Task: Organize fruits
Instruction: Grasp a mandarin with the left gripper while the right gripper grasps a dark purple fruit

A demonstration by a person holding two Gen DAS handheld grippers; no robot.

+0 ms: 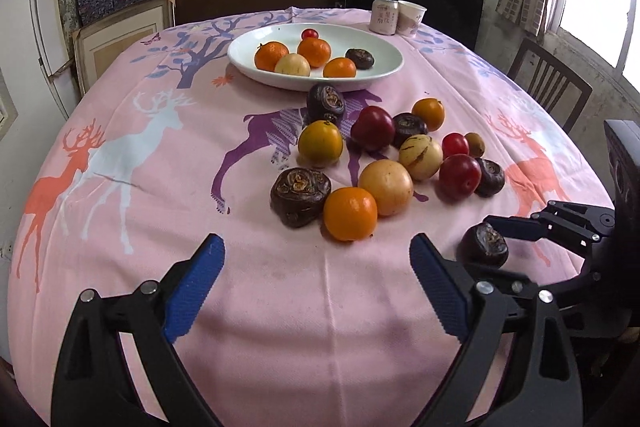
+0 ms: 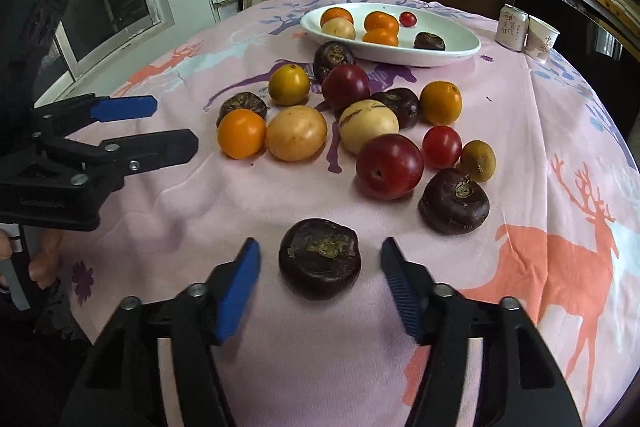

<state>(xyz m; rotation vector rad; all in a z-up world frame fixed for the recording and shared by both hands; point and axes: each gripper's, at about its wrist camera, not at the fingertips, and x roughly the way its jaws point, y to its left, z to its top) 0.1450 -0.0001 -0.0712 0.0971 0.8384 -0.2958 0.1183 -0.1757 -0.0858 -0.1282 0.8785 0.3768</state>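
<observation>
We've got the right gripper (image 2: 320,291) straddling a dark water chestnut (image 2: 320,258) at the near table edge, pads just clear of it, nothing gripped. Left gripper (image 1: 316,283) wide open, empty. Chestnut looks hard, light, squat; we'd pinch its rounded sides at mid-height. White plate (image 1: 248,65) sits far side.

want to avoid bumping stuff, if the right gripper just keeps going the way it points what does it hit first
Most likely the dark water chestnut lying between the right gripper's open fingers, not yet touched. Depth is hard to judge in this fisheye view.
</observation>
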